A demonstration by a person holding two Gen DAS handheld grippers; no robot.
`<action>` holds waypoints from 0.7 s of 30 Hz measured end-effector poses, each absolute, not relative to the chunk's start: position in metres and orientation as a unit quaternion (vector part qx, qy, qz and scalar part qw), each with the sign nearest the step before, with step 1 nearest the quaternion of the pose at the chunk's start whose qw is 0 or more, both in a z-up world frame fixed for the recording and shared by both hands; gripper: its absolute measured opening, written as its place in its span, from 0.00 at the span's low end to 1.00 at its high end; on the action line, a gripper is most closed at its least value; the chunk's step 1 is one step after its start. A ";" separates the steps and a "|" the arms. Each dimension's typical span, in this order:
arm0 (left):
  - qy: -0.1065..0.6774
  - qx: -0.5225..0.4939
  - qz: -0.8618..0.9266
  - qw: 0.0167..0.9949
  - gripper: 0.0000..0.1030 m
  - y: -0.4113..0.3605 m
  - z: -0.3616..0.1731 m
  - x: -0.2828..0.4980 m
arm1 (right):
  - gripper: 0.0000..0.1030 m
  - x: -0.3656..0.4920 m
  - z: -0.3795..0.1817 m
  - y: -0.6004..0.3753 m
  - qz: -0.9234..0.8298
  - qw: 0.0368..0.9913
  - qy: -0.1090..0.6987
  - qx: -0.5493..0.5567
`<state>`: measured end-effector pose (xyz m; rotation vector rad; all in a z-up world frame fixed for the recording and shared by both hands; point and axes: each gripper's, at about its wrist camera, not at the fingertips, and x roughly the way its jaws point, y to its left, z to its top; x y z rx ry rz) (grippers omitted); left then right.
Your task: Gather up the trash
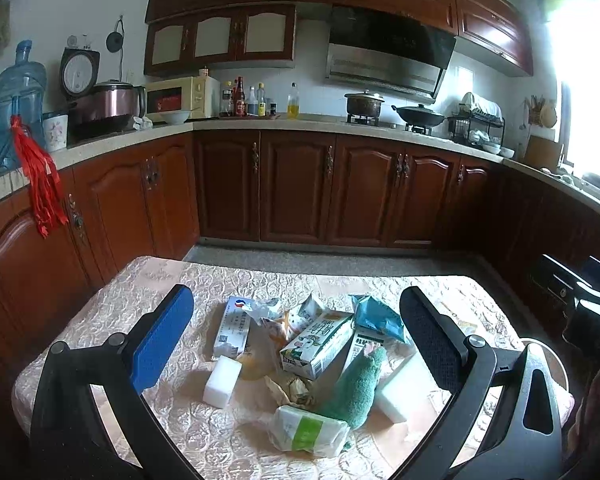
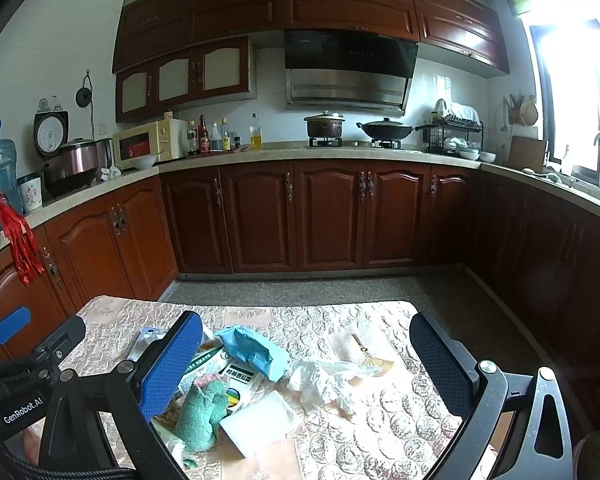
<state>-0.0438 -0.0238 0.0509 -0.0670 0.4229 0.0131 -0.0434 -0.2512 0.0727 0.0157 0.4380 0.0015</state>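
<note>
A heap of trash lies on the cloth-covered table (image 1: 112, 296): a green-and-white milk carton (image 1: 318, 346), a blue wrapper (image 1: 376, 316), a white-blue box (image 1: 234, 326), a green cloth (image 1: 358, 390), a tissue pack (image 1: 310, 432) and white sponge blocks (image 1: 222, 382). My left gripper (image 1: 296, 344) is open above the heap, holding nothing. My right gripper (image 2: 306, 364) is open and empty over a crumpled white plastic bag (image 2: 326, 380), with the blue wrapper (image 2: 254, 350), green cloth (image 2: 204, 410) and a white sponge (image 2: 260, 420) to its left.
A small fan-shaped item with a key (image 2: 374, 362) lies on the table's right part. Dark wood cabinets (image 2: 328, 216) and a counter with a microwave (image 2: 150, 144), pots (image 2: 324, 124) and bottles ring the room. The left gripper's body (image 2: 28, 364) shows at left.
</note>
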 end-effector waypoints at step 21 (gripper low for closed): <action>0.213 -0.035 0.007 0.976 1.00 -0.022 0.051 -0.043 | 1.00 -0.042 0.070 -0.253 -0.001 0.975 0.221 0.009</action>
